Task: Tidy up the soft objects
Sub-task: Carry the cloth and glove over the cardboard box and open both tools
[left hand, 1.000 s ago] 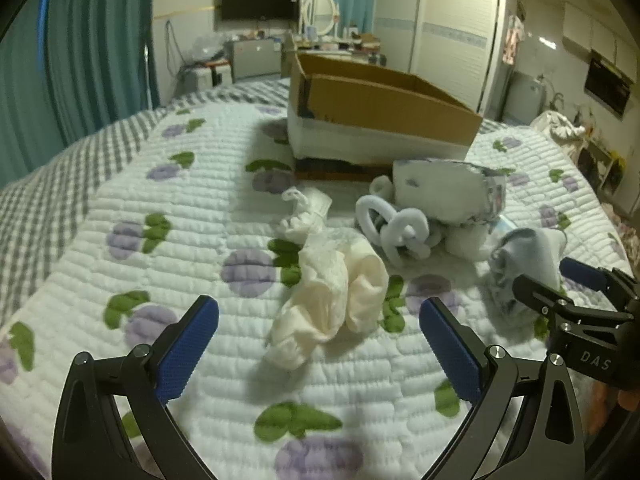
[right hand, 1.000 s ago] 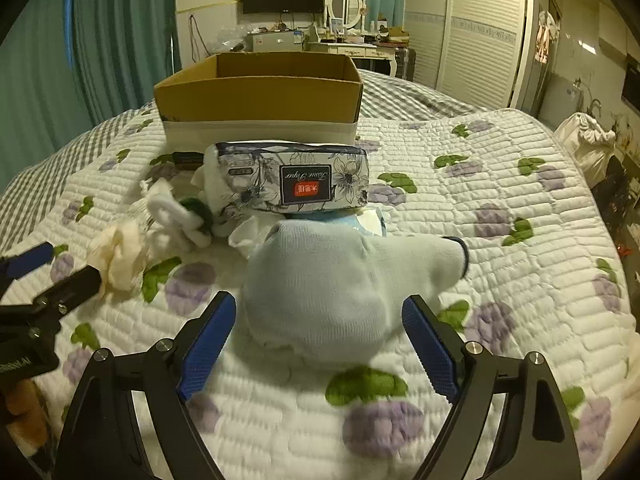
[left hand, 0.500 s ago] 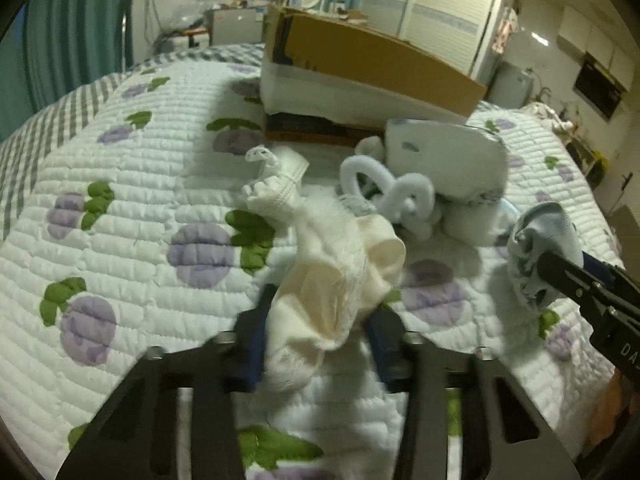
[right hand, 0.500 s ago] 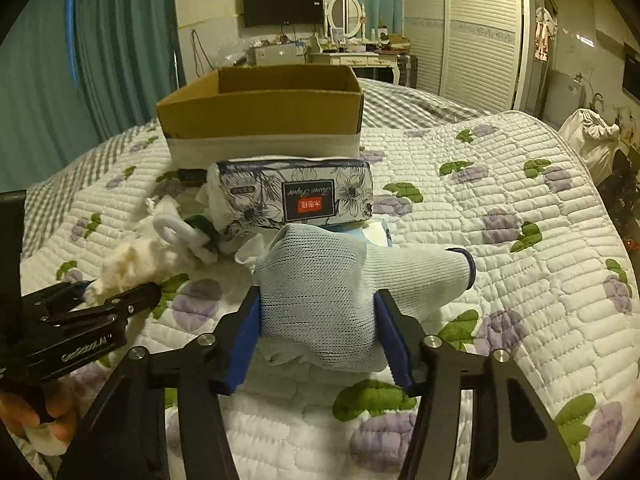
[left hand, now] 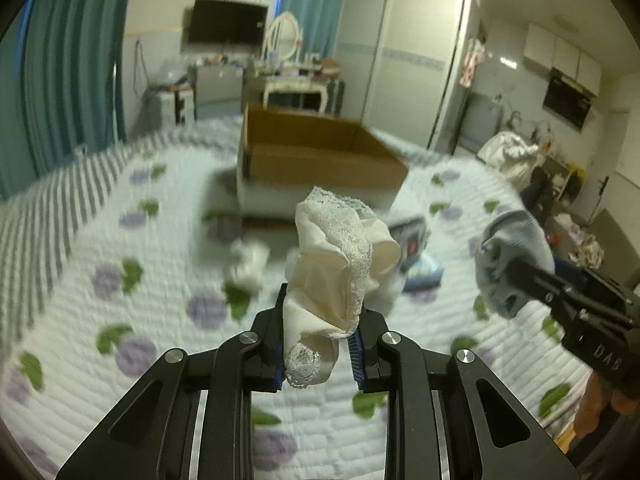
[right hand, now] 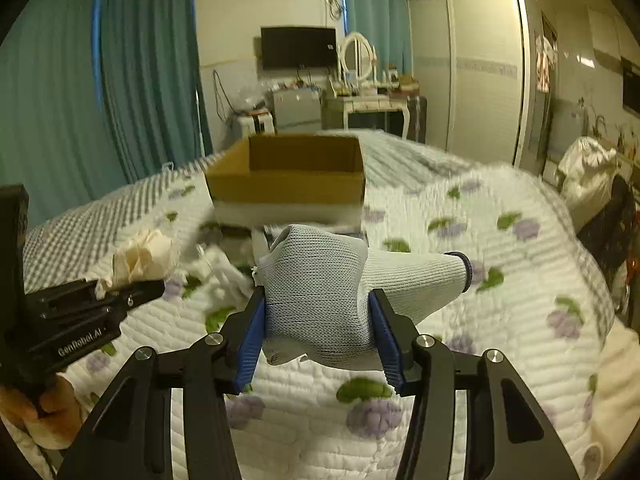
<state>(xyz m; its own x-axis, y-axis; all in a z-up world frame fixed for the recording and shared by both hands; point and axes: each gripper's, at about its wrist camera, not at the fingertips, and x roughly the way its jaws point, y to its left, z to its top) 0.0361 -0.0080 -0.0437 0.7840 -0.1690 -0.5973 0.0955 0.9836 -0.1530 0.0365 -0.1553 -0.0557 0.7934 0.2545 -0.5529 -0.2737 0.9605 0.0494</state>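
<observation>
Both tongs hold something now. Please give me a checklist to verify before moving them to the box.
1. Left tongs shut on cream cloth: ok.
2. Right tongs shut on grey glove: ok.
3. Both items lifted off the quilt: ok.
4. Box open on top: ok.
5. Room inside box: cannot tell, floor hidden.
6. Glove cuff sticks out sideways past the tongs, may catch the box rim: not ok.

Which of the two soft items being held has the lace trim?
The cream cloth in the left gripper: netted lace runs along its edge. The right gripper holds a plain grey knitted glove with a dark cuff.
</observation>
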